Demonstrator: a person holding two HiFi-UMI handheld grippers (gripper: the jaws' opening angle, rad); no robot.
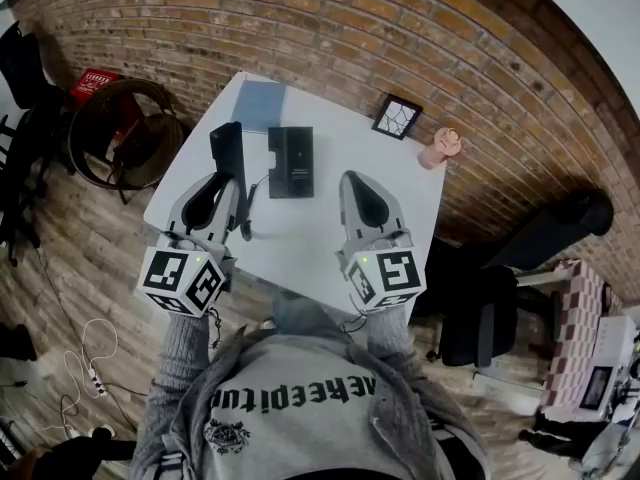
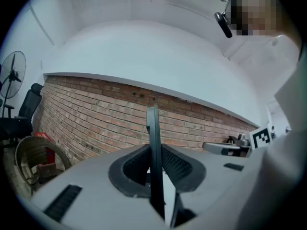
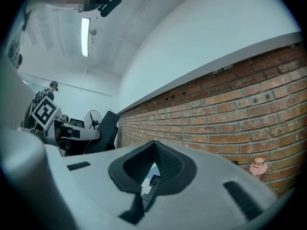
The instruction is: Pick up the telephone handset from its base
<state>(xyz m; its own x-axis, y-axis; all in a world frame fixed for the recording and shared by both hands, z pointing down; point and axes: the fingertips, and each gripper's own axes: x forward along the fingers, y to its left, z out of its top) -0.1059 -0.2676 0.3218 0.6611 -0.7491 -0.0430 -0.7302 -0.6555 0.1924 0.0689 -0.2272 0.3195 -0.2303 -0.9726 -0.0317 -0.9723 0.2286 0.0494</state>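
In the head view the black telephone base (image 1: 290,161) lies flat on the white table (image 1: 330,258). The black handset (image 1: 228,153) is lifted off it to the left, standing on end in my left gripper (image 1: 232,190). A thin cord (image 1: 250,196) hangs by it. In the left gripper view the handset (image 2: 153,138) shows edge-on, with the left gripper (image 2: 154,166) shut on it. My right gripper (image 1: 357,190) hovers to the right of the base, shut and holding nothing. In its own view the right gripper (image 3: 154,146) has its tips together, with the held handset (image 3: 108,128) at the left.
A blue pad (image 1: 260,103), a small framed picture (image 1: 397,116) and a pink figurine (image 1: 440,146) sit at the table's far side by the brick wall. A round wicker chair (image 1: 120,133) stands left of the table. A black office chair (image 1: 480,318) stands to the right.
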